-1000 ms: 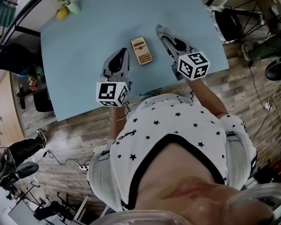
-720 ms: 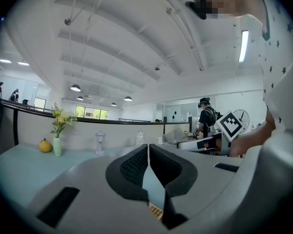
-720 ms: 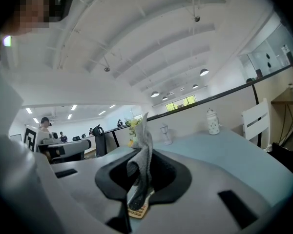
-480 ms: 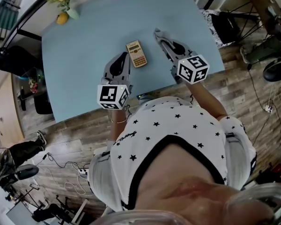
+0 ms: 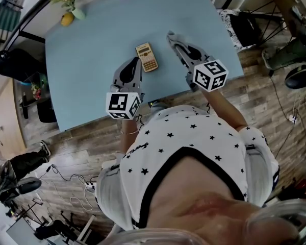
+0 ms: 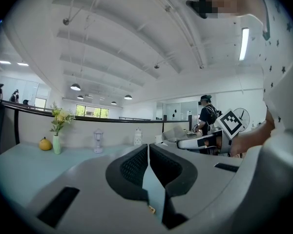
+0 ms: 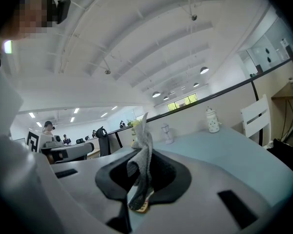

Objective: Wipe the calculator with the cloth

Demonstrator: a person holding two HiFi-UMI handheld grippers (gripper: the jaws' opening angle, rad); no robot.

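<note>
Currently left hand-held gripper (image 6: 148,147) has its jaws together, empty; right hand-held gripper (image 5: 171,35) is clamped on crumpled grey cloth strip (image 7: 144,145) poking past its jaws. Small beige rectangular calculator (image 5: 147,57) lies flat on pale blue surface (image 5: 92,45) between them, touching neither.

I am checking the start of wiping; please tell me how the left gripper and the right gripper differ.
The right gripper is shut on a grey cloth sticking past its jaws; the left gripper is shut with nothing between its jaws. In the head view the left gripper lies left of the calculator, the right gripper right of it and reaching farther across the table. Both are apart from the calculator.
</note>
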